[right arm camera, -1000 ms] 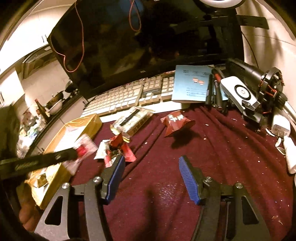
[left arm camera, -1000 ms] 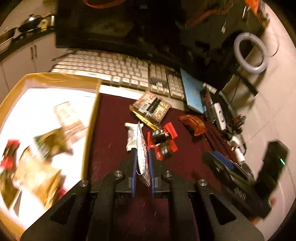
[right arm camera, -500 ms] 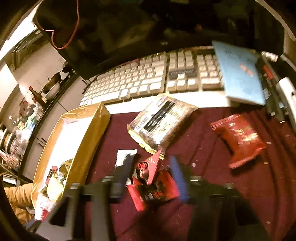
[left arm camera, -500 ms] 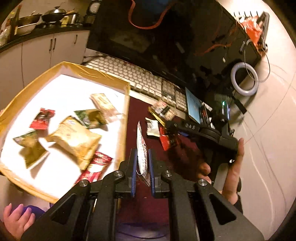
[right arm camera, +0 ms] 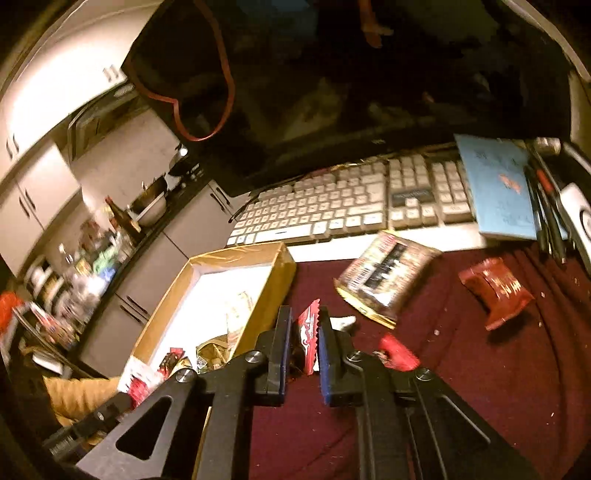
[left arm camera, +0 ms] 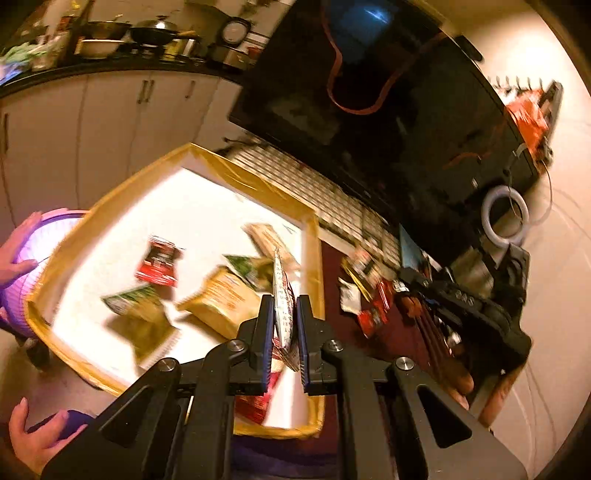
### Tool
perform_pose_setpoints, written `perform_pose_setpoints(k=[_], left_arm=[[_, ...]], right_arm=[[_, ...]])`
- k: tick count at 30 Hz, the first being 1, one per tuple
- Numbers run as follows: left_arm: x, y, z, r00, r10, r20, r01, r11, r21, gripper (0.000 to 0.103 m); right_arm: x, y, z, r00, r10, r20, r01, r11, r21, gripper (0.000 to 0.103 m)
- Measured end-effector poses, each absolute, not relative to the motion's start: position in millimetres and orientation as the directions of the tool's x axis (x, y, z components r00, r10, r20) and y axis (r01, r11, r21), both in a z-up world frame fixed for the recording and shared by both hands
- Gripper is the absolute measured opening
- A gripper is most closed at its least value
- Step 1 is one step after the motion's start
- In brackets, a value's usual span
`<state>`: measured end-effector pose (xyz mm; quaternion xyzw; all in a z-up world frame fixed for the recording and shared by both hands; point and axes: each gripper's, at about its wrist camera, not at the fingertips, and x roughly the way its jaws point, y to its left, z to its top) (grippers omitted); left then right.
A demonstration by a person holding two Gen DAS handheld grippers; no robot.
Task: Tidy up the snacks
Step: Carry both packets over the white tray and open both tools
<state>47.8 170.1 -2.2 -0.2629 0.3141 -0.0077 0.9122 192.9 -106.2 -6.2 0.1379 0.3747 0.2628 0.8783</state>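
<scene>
A cluttered surface [right arm camera: 461, 387] draped in a dark red cloth, set against a kitchen backdrop of pale cabinets [left arm camera: 110, 122] and a dark counter crowded with pots and bowls [left arm camera: 122, 35]. The left claw [left arm camera: 285, 314] is pinched on a thin white-and-red snack packet [left arm camera: 282, 306], held on edge above the right-hand side of a shallow cardboard box [left arm camera: 314, 258] with a white floor. Inside the box lie several blurred packets, among them a red one [left arm camera: 159, 261], two green ones [left arm camera: 142, 310] and a tan pouch [left arm camera: 225, 299]. The right claw [right arm camera: 302, 343] is clamped on a small red packet with a zigzag edge [right arm camera: 308, 332], held just beside the box's near wall [right arm camera: 266, 306] and above the cloth. Still on the cloth in the right wrist view are a large striped snack pack [right arm camera: 384, 277], a dark red pouch [right arm camera: 498, 288] well to its right, and another small red wrapper [right arm camera: 399, 356] close beside the claw. Behind them runs a pale keyboard [right arm camera: 332, 199] below a large dark monitor [right arm camera: 351, 74] with an orange cable draped across it; a light blue booklet [right arm camera: 498, 184] rests on the keyboard's right end, with pens and dark gear beyond. A white ring light [left arm camera: 506, 218] stands by the wall in the left wrist view, where a person's hand [left arm camera: 33, 435] shows at the lower left corner.
</scene>
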Motion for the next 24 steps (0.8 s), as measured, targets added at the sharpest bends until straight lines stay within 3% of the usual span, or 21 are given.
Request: perform_pose_setpoints(k=[10, 15, 19, 24], left_arm=[[60, 214, -5, 0.808, -0.109, -0.579, -0.241, 0.835, -0.494, 0.009], [99, 231, -5, 0.777, -0.09, -0.623, -0.274, 0.843, -0.463, 0.009], [131, 240, -13, 0.718, -0.15, -0.68, -0.263, 0.846, -0.463, 0.009], [156, 248, -28, 0.65, -0.143, -0.746, -0.302, 0.853, -0.426, 0.009]], right_arm=[[190, -43, 4, 0.501, 0.658, -0.563, -0.473, 0.752, 0.459, 0.012], [208, 17, -4, 0.441, 0.672, -0.595, -0.526, 0.731, 0.435, 0.012], [233, 56, -21, 0.379, 0.662, -0.647, -0.548, 0.724, 0.42, 0.012], [249, 68, -47, 0.283, 0.689, -0.667, -0.535, 0.691, 0.486, 0.012]])
